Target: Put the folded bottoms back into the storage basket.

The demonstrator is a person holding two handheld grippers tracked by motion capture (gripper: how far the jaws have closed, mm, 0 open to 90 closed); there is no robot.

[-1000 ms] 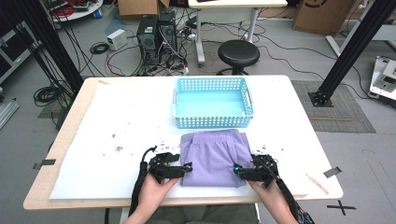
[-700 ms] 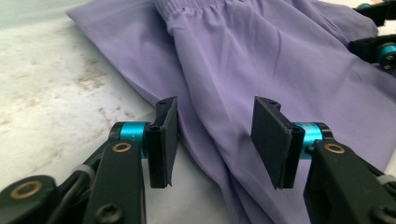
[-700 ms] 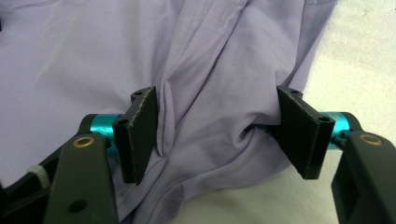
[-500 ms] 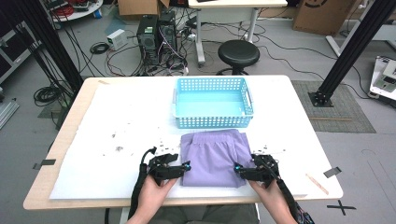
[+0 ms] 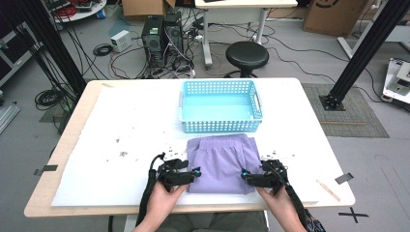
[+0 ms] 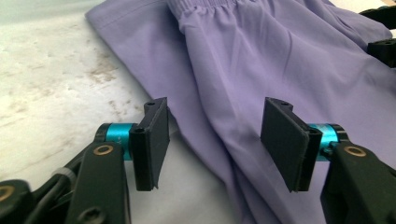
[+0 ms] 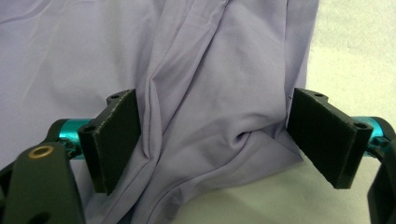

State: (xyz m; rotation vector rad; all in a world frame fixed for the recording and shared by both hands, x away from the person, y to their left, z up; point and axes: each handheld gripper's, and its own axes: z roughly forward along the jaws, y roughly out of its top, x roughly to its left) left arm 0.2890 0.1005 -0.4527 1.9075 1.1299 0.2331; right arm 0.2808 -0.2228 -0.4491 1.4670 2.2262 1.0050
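Purple shorts [image 5: 223, 163] flat, near corners between both grippers' parted jaws

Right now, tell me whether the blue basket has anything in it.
Empty. The high view shows the blue basket's bare floor from wall to wall; the purple shorts lie outside it on the table, on the person's side.
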